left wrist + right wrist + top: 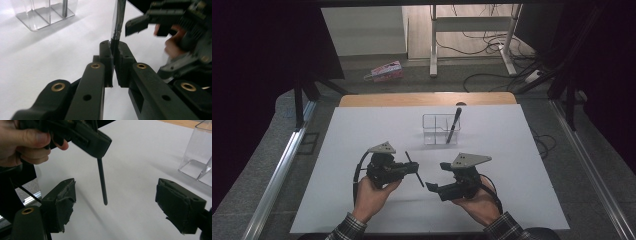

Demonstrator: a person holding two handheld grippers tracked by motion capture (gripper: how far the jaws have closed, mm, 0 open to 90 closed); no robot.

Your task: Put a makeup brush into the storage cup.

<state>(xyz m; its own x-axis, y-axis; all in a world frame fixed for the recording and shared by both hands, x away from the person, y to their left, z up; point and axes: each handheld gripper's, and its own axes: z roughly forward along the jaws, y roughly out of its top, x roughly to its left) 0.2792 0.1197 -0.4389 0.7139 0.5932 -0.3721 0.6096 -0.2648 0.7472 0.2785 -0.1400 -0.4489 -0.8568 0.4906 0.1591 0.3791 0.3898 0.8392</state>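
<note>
The black pen hangs in the air in front of the clear organizer, nearer the person, clamped between the closed jaws of the left gripper, about mid-shaft as far as the high view tells. The right gripper, just beside it, has its jaws wide apart and empty. A second pen already leans in the organizer. To finish well, I'd keep the grip firm, tip the pen upright, and lower it into a free compartment.

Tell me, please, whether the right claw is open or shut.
Open: the right claw has its pads wide apart, nothing between them touching; the pen hangs from the left claw.
</note>
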